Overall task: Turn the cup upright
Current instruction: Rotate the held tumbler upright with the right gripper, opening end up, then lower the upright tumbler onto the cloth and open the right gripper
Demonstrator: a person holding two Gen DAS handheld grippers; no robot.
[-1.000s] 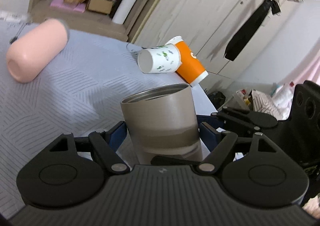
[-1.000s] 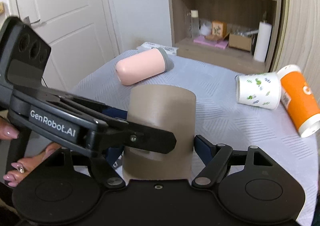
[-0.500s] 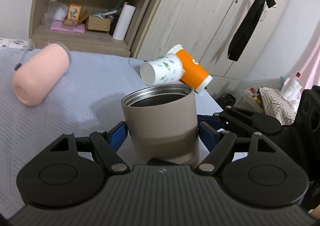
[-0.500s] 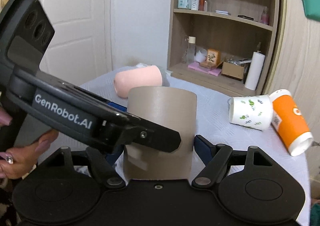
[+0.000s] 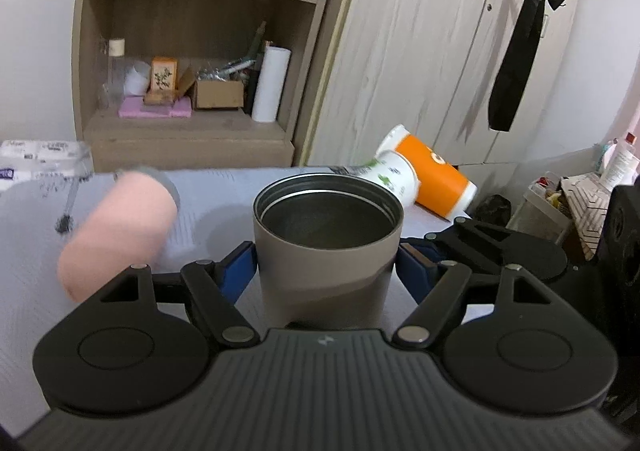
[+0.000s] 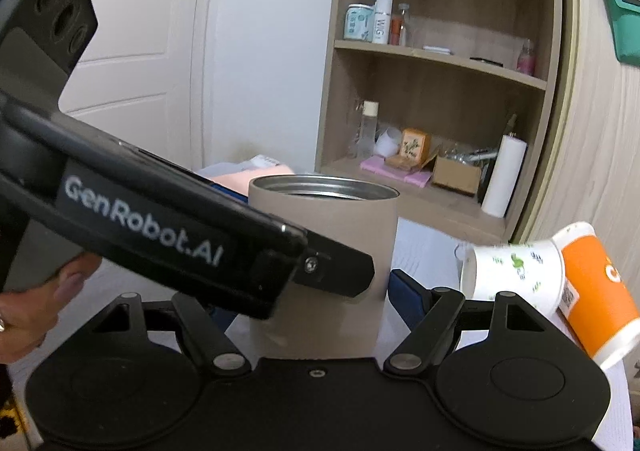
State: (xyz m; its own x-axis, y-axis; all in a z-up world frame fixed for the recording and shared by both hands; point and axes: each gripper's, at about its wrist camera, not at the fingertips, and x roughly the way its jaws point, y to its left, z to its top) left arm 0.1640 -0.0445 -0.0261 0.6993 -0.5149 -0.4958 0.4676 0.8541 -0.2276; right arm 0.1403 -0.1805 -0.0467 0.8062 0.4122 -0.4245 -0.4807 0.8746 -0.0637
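A taupe metal tumbler [image 5: 326, 251] stands mouth up, its steel inside showing. My left gripper [image 5: 326, 271] is shut on its lower body, blue pads on both sides. My right gripper [image 6: 316, 291] is shut on the same tumbler [image 6: 324, 235] from another side. The left gripper's black body [image 6: 160, 223] crosses the right wrist view in front of the tumbler. The right gripper's body [image 5: 520, 255] shows at the right of the left wrist view. Whether the tumbler's base touches the grey tablecloth [image 5: 216, 211] is hidden.
A pink tumbler [image 5: 116, 235] lies on its side at left. A white leaf-print paper cup [image 6: 516, 271] and an orange cup [image 6: 596, 291] lie on their sides at right near the table's edge. A wooden shelf unit [image 5: 192, 51] and wardrobe stand behind.
The tumbler has tilted from leaning away to mouth up, so its inside now shows. Both grippers have kept their hold and pitched up; the view shows more of the shelves.
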